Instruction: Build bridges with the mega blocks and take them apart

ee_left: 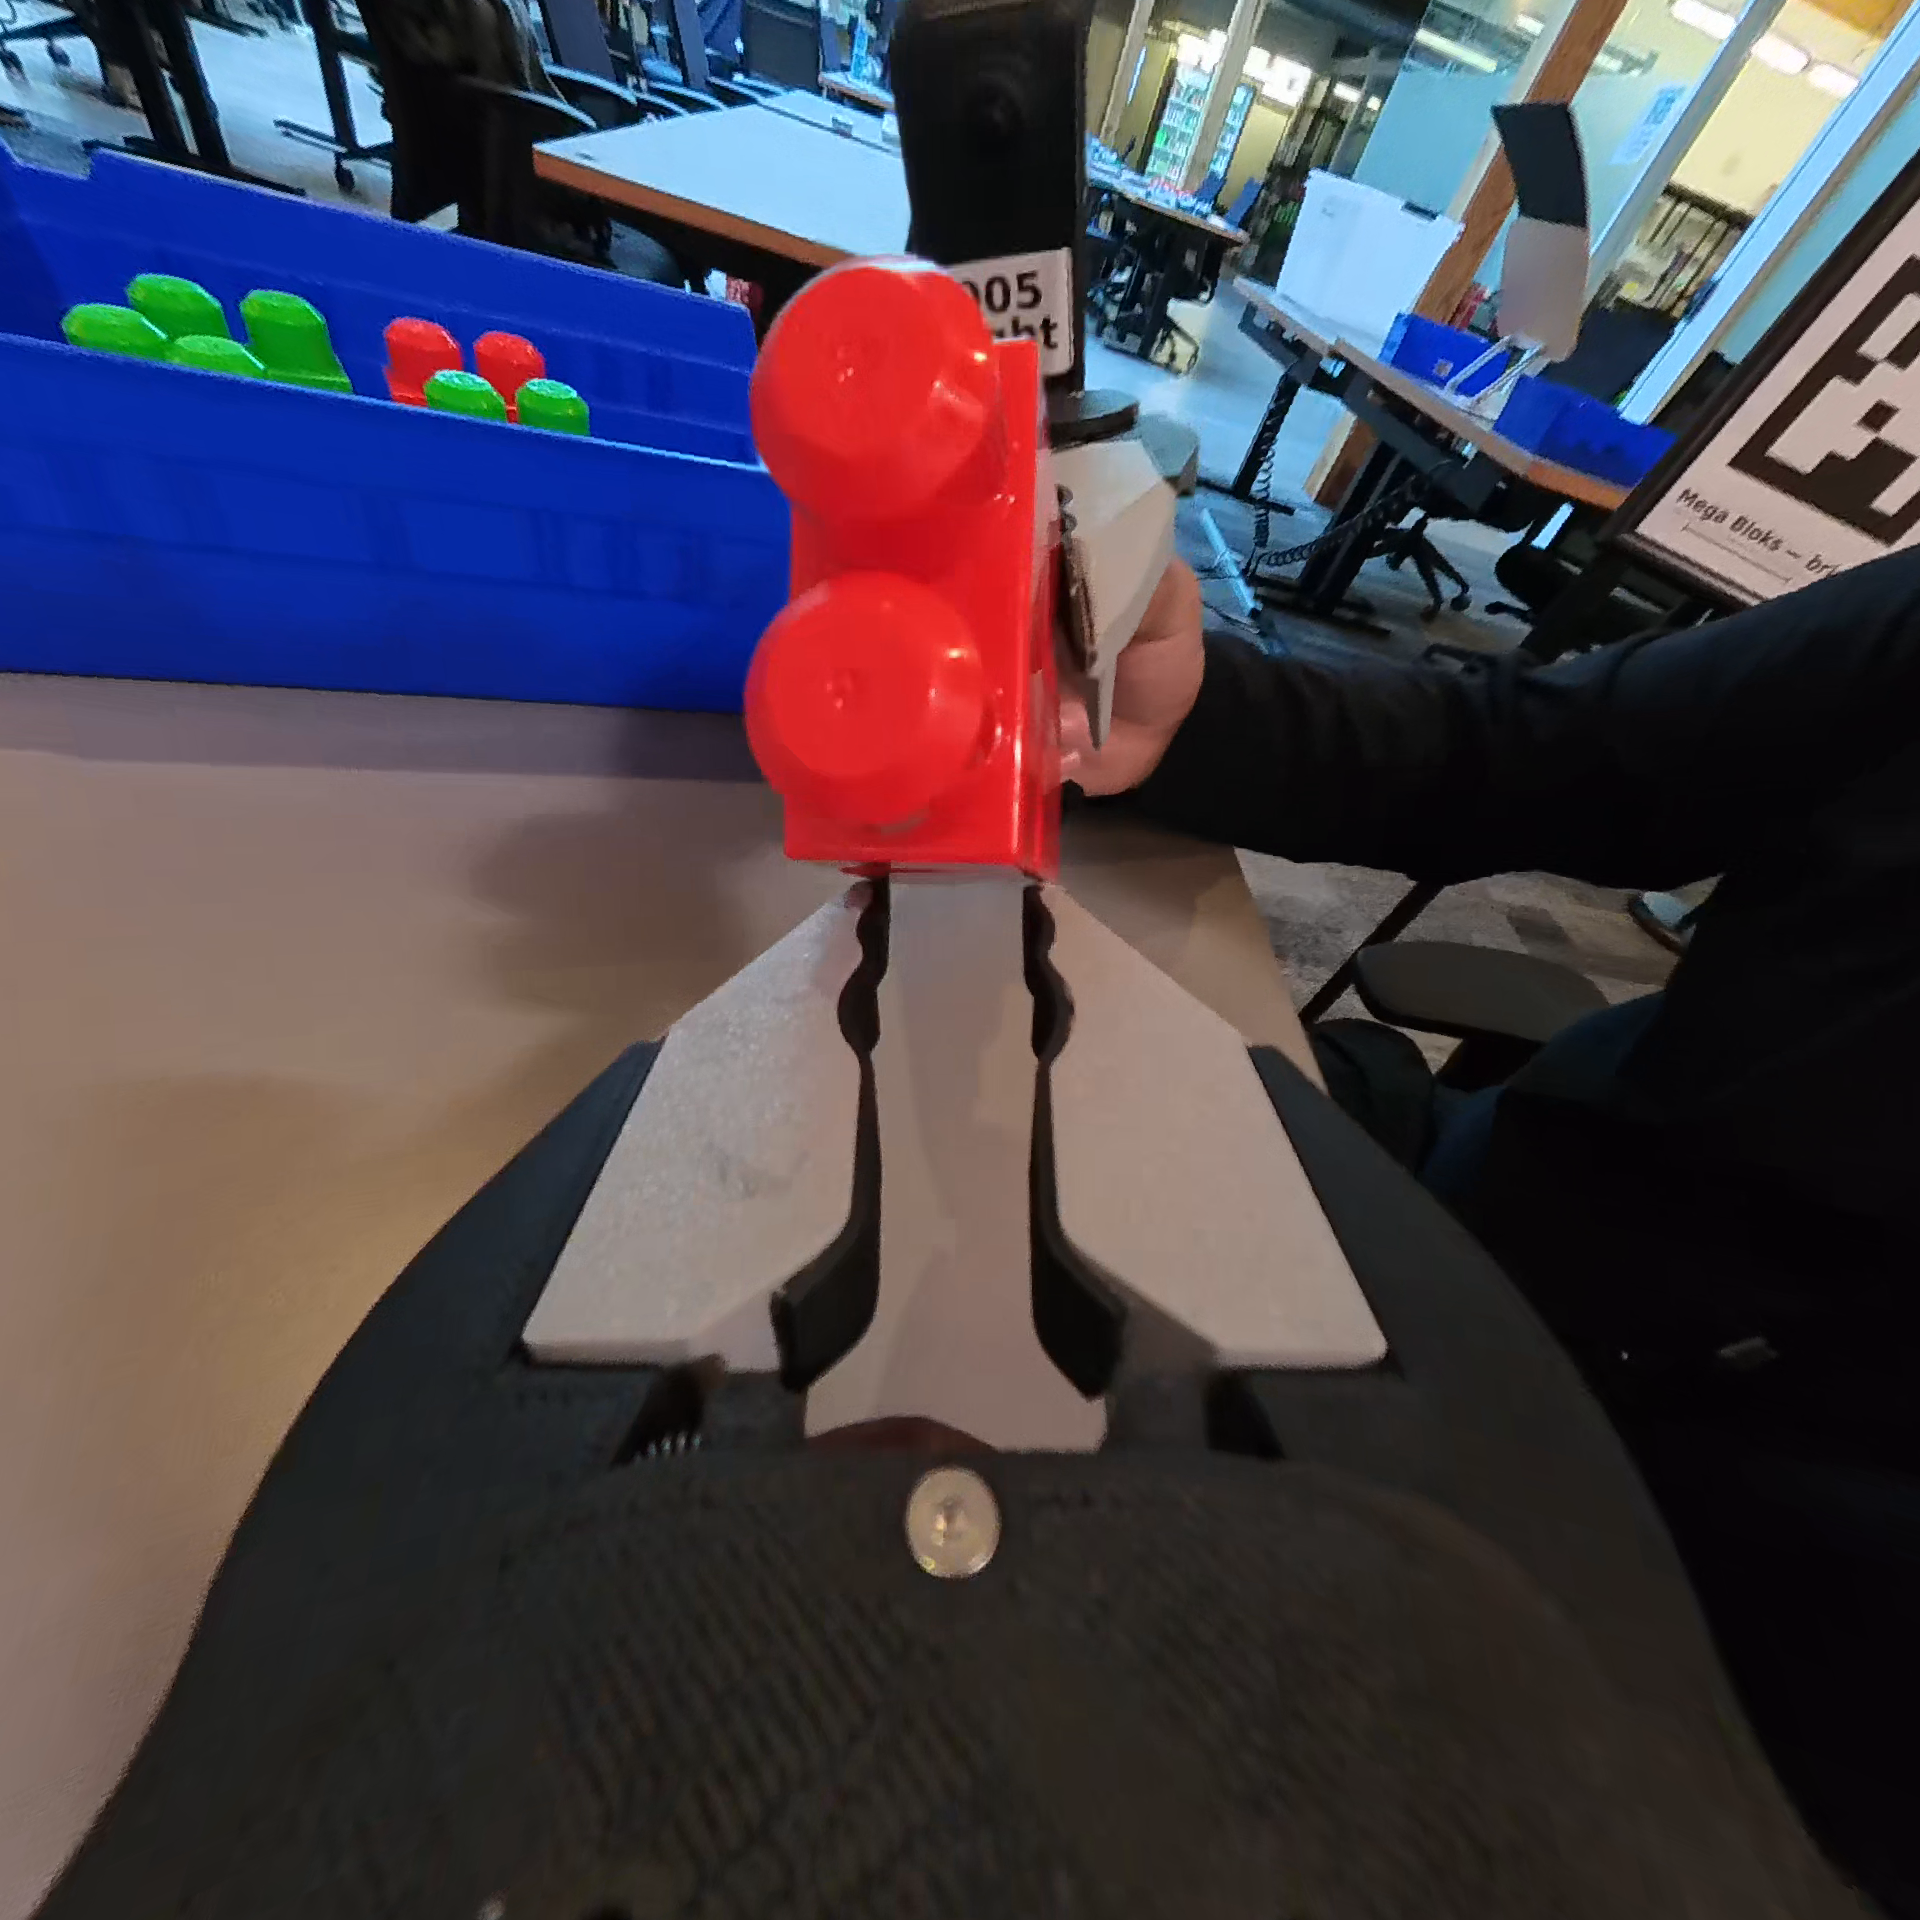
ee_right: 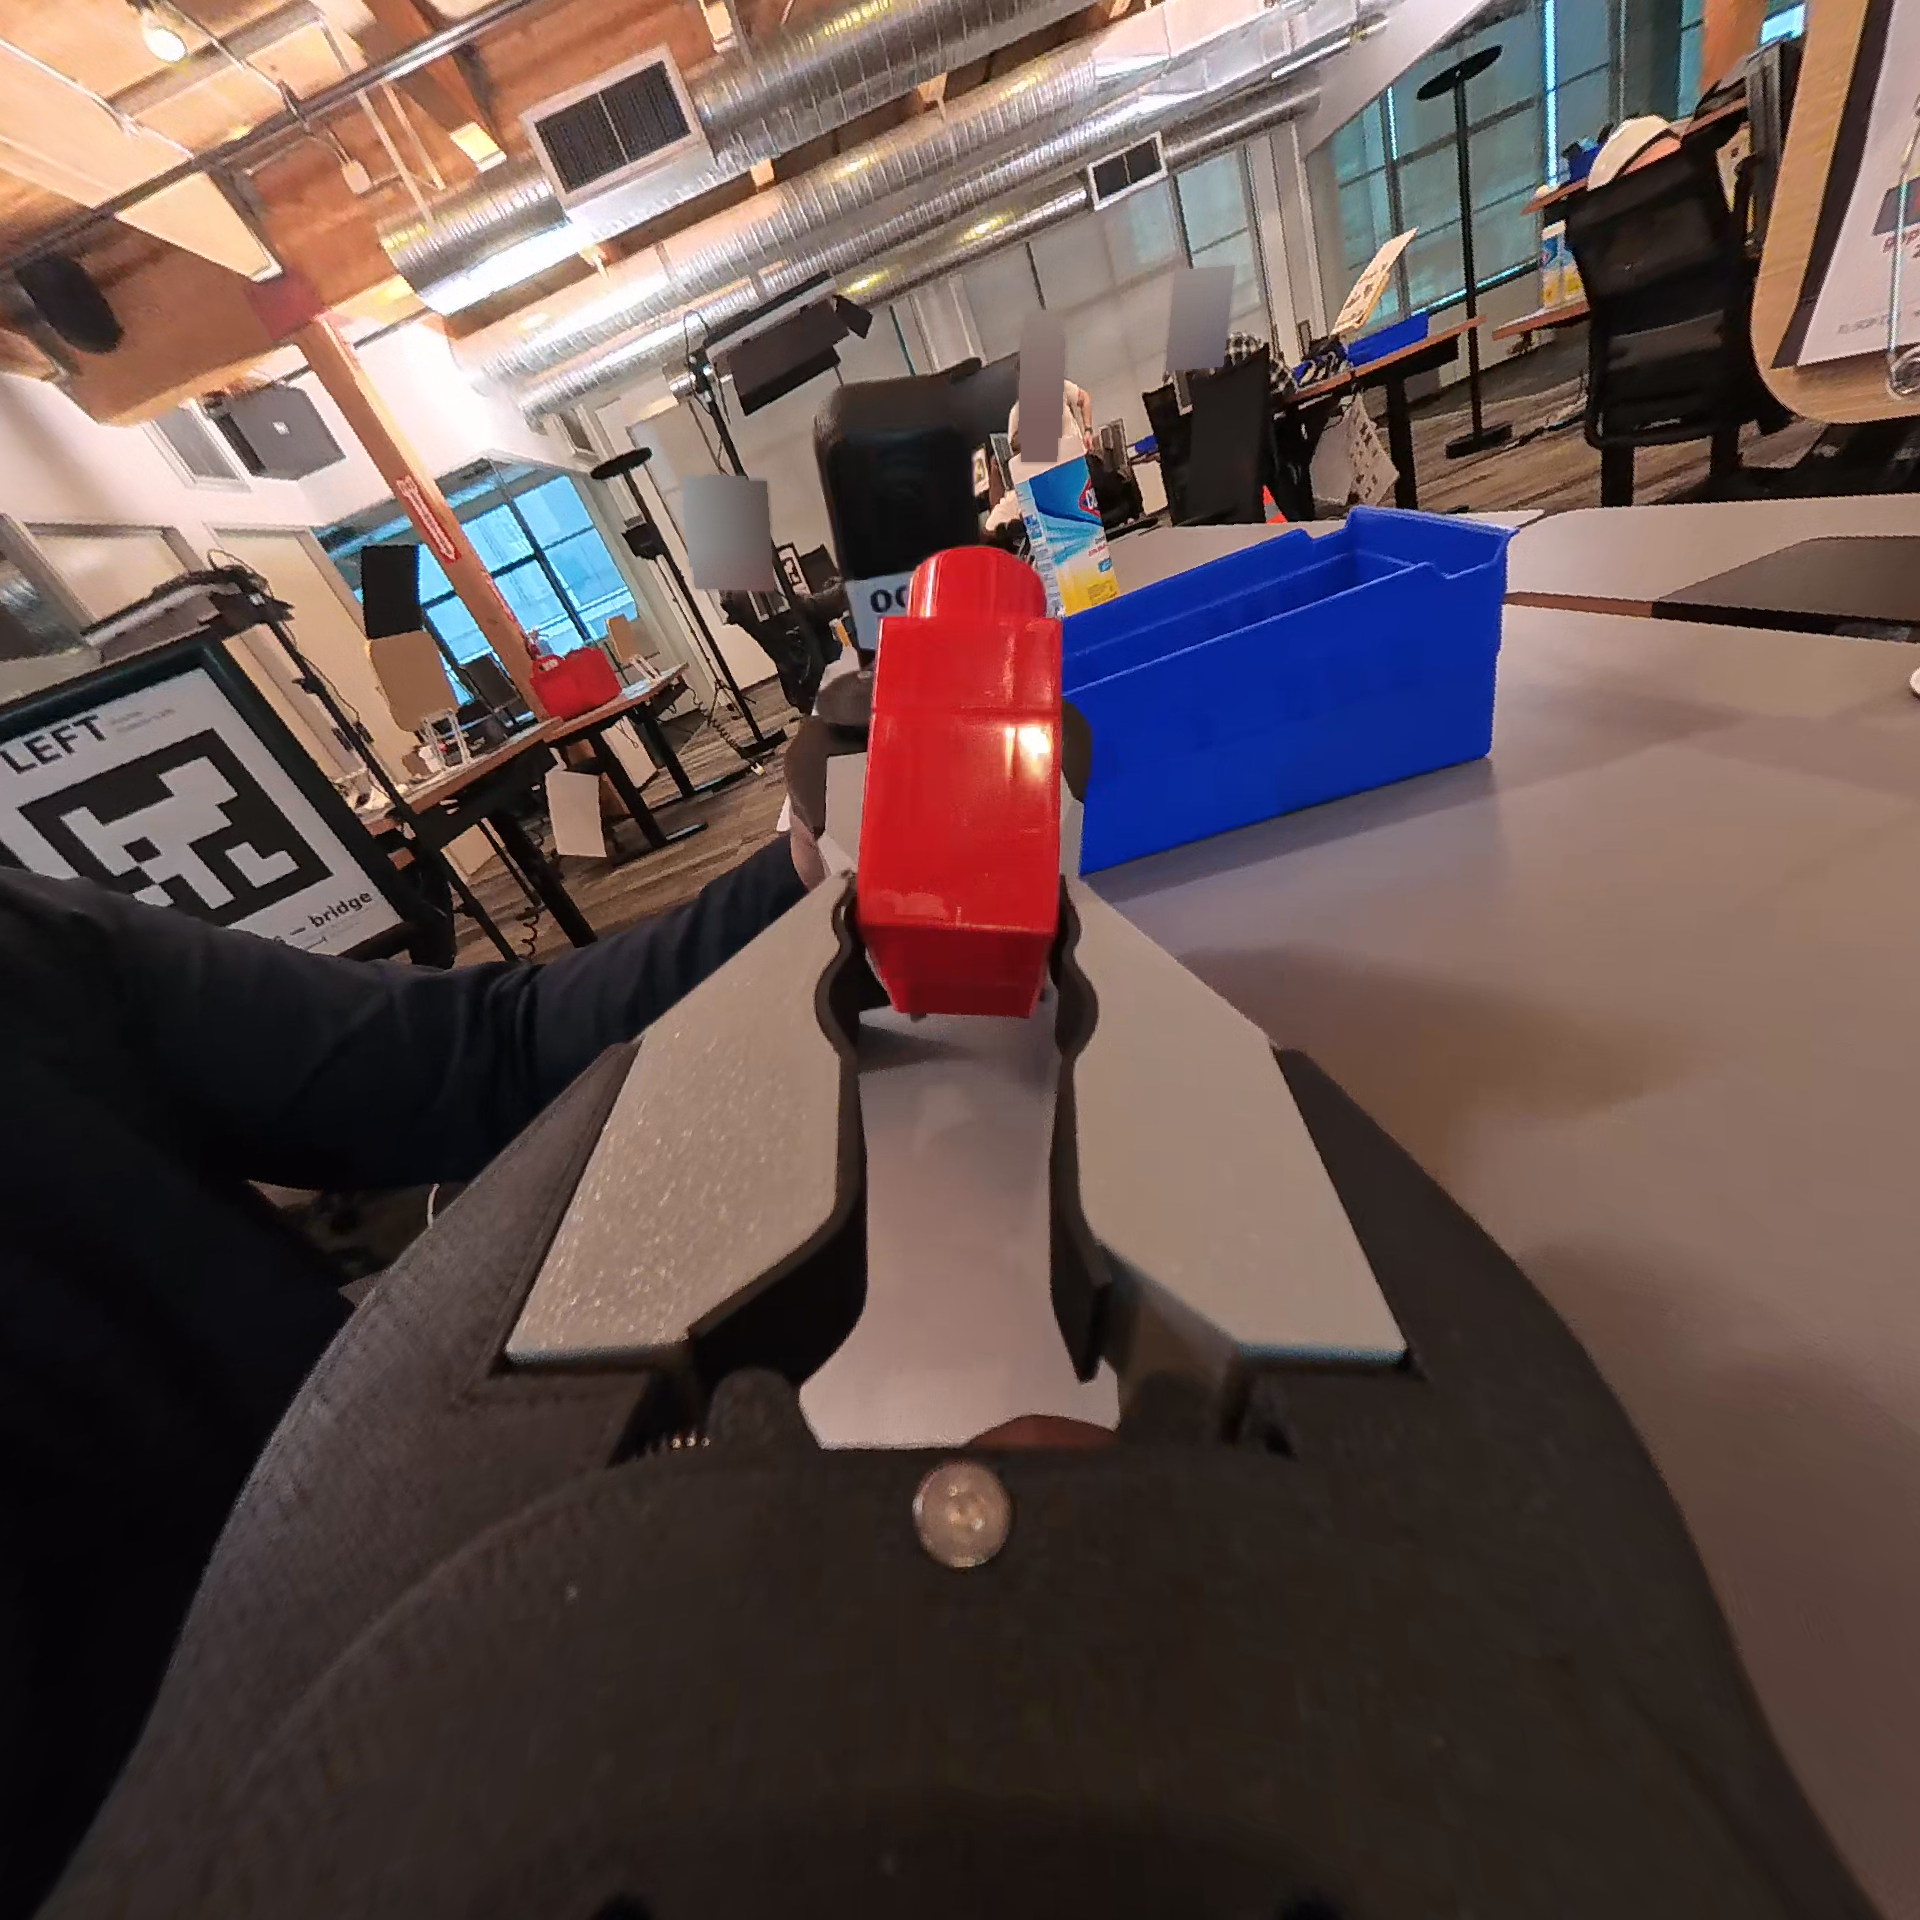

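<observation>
Red Mega Bloks brick point(ee_right: 961, 821) is up in the air over the grey table point(ee_right: 1558, 987), near the blue bin point(ee_right: 1299, 727), caught between both tools. Right gripper point(ee_right: 961, 956): jaws part-open, closed down on the brick's plain end, both black pads pressed on opposite side walls, so that one is a real grip. Left gripper point(ee_left: 956, 894): jaws narrow, fingertips right at the brick's other end face; the brick covers the tips, so I can't tell whether the pads actually bite or just touch. In the right wrist view there's a seam partway up, so it could be two red bricks stacked; not certain. Handling guess: hollow moulded plastic, light, stiff, not fragile, but glossy and slick, so the flat walls could slide in the pads if twisted. Best hold is square across flat side walls low on the body, not on the round studs point(ee_left: 868, 390), which would roll out. If it's a stack to pull apart, expect a friction fit that lets go suddenly. Spare green and red bricks point(ee_left: 312, 353) sit in the bin.
</observation>
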